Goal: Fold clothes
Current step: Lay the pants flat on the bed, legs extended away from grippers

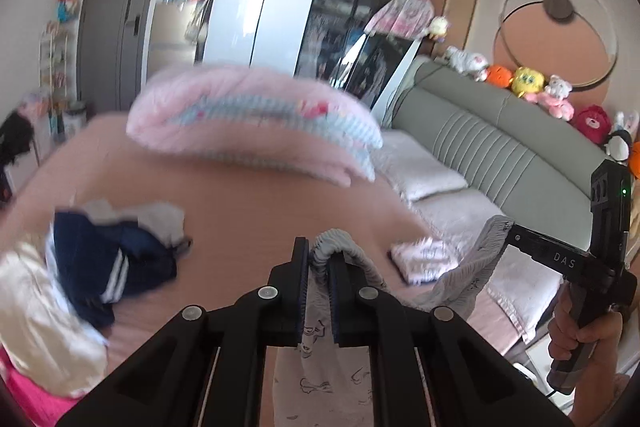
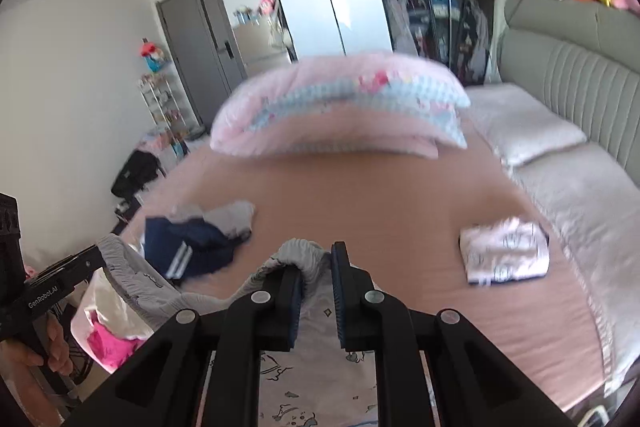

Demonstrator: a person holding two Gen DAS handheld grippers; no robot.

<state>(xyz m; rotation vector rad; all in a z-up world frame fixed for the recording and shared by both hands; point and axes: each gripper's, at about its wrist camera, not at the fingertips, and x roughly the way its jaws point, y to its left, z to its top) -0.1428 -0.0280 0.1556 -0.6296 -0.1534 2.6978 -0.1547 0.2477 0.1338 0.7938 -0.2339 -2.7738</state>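
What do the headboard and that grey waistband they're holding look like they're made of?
Headboard: likely padded leather or faux leather, grey-green, with a smooth slight sheen and stitched vertical channels. Waistband: seemingly stretchy ribbed elastic knit, matte grey, gathered in fine ridges; the printed cloth below looks like thin cotton.

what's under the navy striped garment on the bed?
The navy striped garment lies on the pink bed sheet, partly overlapping a crumpled grey-white piece of clothing behind it. Whatever else lies beneath it is covered.
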